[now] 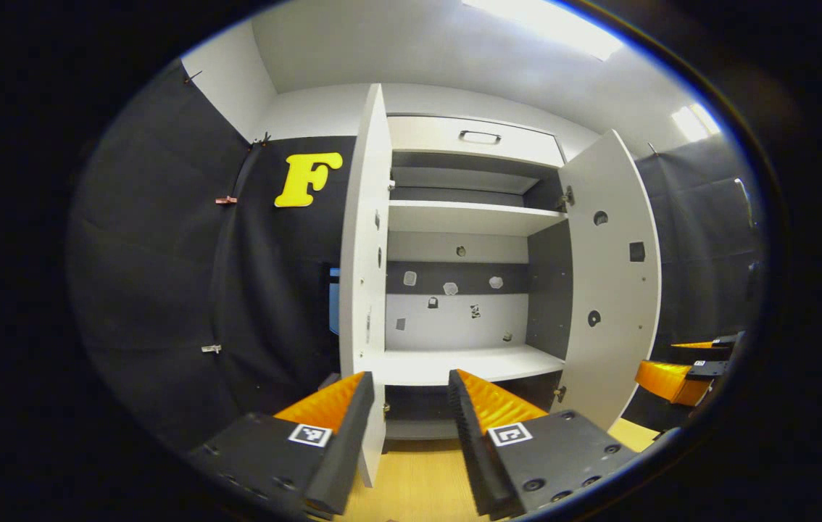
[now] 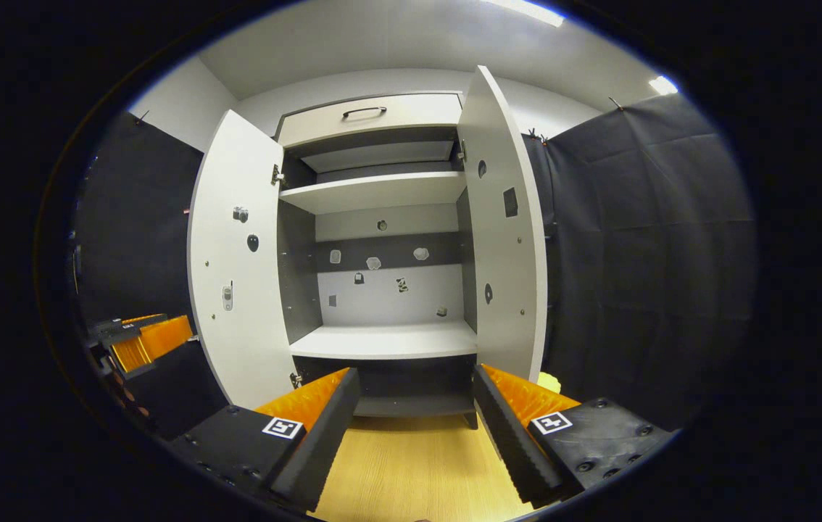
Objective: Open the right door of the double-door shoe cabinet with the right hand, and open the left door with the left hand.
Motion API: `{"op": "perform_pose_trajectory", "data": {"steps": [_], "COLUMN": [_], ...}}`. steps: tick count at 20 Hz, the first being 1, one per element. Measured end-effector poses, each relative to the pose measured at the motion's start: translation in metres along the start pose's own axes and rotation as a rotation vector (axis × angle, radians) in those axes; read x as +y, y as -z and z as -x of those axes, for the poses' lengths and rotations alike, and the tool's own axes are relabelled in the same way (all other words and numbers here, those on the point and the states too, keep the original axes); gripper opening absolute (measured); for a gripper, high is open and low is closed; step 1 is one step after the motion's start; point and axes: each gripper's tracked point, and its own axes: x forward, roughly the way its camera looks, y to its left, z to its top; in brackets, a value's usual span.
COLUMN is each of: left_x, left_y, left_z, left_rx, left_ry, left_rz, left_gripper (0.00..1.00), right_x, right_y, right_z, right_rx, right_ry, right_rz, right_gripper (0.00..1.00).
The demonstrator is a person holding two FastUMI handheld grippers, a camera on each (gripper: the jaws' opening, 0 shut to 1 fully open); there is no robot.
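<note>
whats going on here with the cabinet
A person holds a gripper in each hand in front of a white shoe cabinet. Both its doors stand swung open: the left door and the right door, showing bare shelves inside. The left gripper and the right gripper are both open and hold nothing.

I am seeing both views evenly and brightly lit from above. A ceiling light panel (image 1: 549, 25) is glaring to pure white in the left gripper view, and a second strip (image 1: 694, 122) is blowing out near the right rim. The white cabinet doors (image 2: 233, 254) are bowing outward under the fisheye. The cabinet's lower recess (image 2: 411, 380) is sitting in shadow. Focus is holding sharp at centre and softening toward the edges.
</note>
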Motion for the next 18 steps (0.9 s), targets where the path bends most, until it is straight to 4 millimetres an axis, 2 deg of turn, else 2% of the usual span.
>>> {"op": "perform_pose_trajectory", "data": {"steps": [1, 4, 5, 10, 14, 18], "left_x": [-0.002, -0.006, -0.005, 0.0, 0.009, 0.011], "left_y": [0.002, 0.01, 0.015, 0.023, 0.028, 0.031], "left_z": [0.002, 0.008, 0.008, 0.015, 0.018, 0.019], "left_rx": [0.008, 0.039, 0.054, 0.085, 0.103, 0.108], "left_ry": [0.008, 0.015, 0.012, -0.026, -0.069, -0.07], "left_rz": [0.0, -0.002, -0.002, -0.002, -0.036, -0.037], "left_gripper": [0.77, 0.87, 0.97, 0.98, 0.98, 0.98], "right_x": [0.0, -0.002, -0.002, 0.002, 0.016, 0.017], "right_y": [0.005, 0.024, 0.031, 0.053, 0.066, 0.067], "right_z": [0.003, 0.013, 0.016, 0.027, 0.026, 0.022], "right_rx": [0.002, 0.028, 0.041, 0.067, 0.096, 0.093], "right_ry": [0.005, 0.015, 0.018, 0.01, -0.032, -0.042], "right_rz": [0.004, 0.012, 0.01, 0.014, 0.001, -0.005], "right_gripper": [0.98, 0.98, 0.98, 0.98, 0.98, 0.98]}}
